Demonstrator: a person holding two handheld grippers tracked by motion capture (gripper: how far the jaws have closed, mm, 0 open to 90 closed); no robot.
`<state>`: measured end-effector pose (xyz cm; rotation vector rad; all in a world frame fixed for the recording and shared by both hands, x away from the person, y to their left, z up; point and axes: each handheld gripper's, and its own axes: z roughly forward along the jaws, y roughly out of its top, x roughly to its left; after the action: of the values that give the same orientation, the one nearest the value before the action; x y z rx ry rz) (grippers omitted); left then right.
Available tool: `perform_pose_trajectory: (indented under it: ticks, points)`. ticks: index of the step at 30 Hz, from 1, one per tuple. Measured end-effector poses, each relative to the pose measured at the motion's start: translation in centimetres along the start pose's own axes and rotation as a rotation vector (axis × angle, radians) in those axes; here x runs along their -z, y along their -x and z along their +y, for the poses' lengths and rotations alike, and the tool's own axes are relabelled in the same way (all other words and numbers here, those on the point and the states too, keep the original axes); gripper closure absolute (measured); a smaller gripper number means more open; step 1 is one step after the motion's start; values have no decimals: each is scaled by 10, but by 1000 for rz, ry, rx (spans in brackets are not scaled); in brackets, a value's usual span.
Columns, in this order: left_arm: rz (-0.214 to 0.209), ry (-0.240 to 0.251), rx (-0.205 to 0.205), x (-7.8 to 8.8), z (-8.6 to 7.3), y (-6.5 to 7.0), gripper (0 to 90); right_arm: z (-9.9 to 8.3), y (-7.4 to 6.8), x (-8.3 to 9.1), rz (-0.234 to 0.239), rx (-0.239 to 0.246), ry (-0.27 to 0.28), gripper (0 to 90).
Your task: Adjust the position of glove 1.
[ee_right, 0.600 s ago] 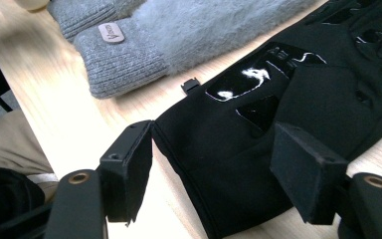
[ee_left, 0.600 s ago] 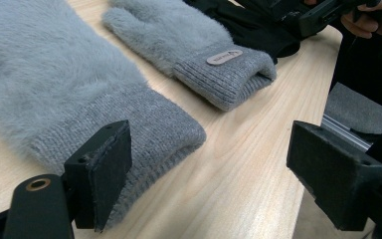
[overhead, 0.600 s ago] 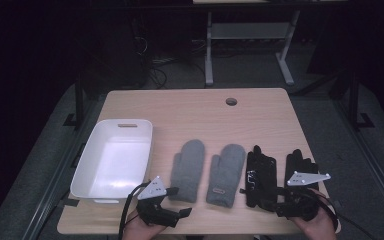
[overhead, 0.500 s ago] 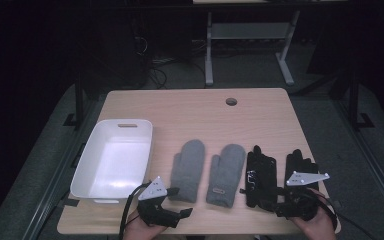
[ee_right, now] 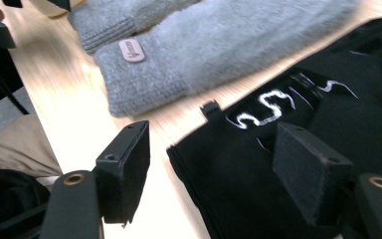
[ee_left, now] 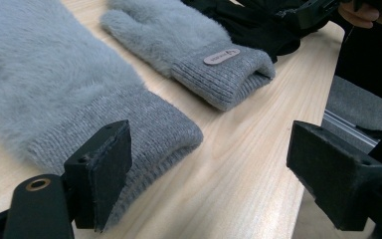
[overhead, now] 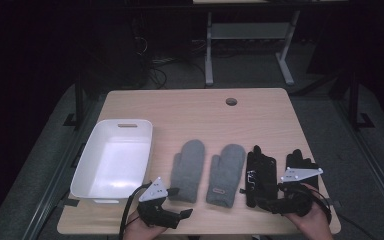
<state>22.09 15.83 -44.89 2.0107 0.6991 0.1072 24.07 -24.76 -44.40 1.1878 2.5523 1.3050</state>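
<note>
Since both pairs of fingers stand wide with nothing between them, no glove has yet been taken up. The left gripper (overhead: 179, 216) is held at the near edge of the worktop (overhead: 190, 110), just at the knitted cuff of the left grey mitten (ee_left: 54, 99); the right grey mitten (overhead: 226, 172) lies just beside it, and the two lie between the white tray (overhead: 87, 172) and the black gloves. The right gripper (overhead: 275, 202) is held over the cuff end of the left black glove (ee_right: 278, 149), with the right black glove (overhead: 300, 162) lying just beside that one. The mittens are judged to be light, soft and fluffy, so that they will sag and fold when lifted; the ribbed cuff is the firmest part and is best pinched there, across its edge. The black gloves look thinner and limper, perhaps smoother, and a hold at the cuff hem is likewise judged safest.
</note>
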Motion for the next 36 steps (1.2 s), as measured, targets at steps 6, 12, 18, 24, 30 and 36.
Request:
perform_pose_trajectory:
  ticks: [6,12,18,24,30,36]
  points:
    - [7,8,4,4,-1,1,178,20,-8,-7,2,55,-34,303]
    - [11,10,1,5,1,0,178,41,-11,-15,15,81,-69,302]
    - [11,13,5,5,0,0,178,63,-12,-25,19,122,-101,303]
    - [14,13,-8,6,1,0,178,86,-13,-36,25,145,-140,318]
    - [10,28,1,9,2,3,178,105,-14,-48,32,169,-188,329]
    - [10,24,-7,9,2,2,178,113,-12,-70,13,191,-241,328]
